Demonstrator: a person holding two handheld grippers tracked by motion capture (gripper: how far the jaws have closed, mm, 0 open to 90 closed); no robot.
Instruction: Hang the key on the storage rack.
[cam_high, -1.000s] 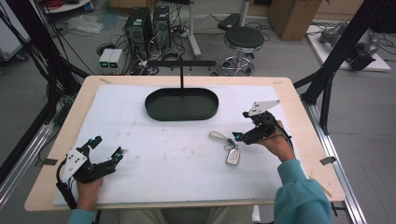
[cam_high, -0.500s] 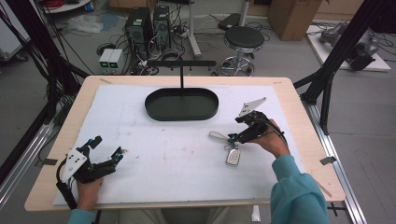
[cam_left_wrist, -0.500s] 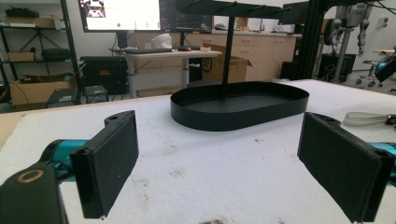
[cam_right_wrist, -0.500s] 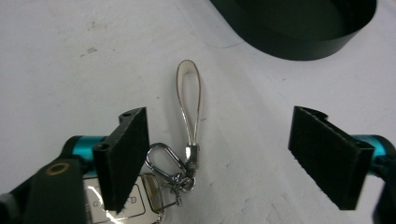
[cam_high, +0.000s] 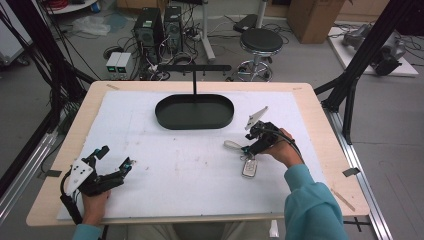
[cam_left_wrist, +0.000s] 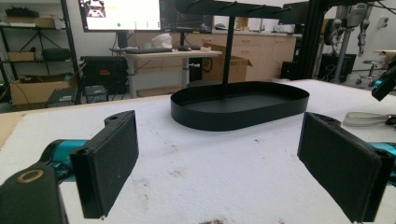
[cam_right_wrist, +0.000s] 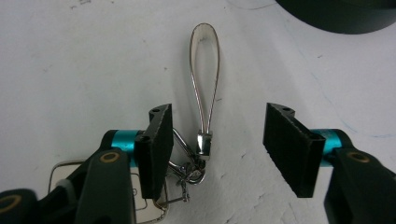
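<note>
Landmark: the black oval tray sat on the white mat, toward the far middle of it, and a thin post with a crossbar rose from it.

Right gripper: the right gripper was down low on the mat, near-right of the tray, and its jaws stood well apart, holding nothing.

Key set: the key fob lay flat on the mat near-right of the tray, with its pale strap loop stretched out toward the tray.

Close-up, right gripper view: the strap's metal clasp lay between the two open pads; the left pad sat over the tangle of wire rings, and contact could not be judged.

Left gripper: the left gripper rested at the mat's near-left corner, far from the tray, jaws spread wide and empty.

Left gripper view: the tray stood dead ahead between the pads, with the strap loop just off its right end.

Hands: the right hand gripped its tool from behind, sleeve in teal.
</note>
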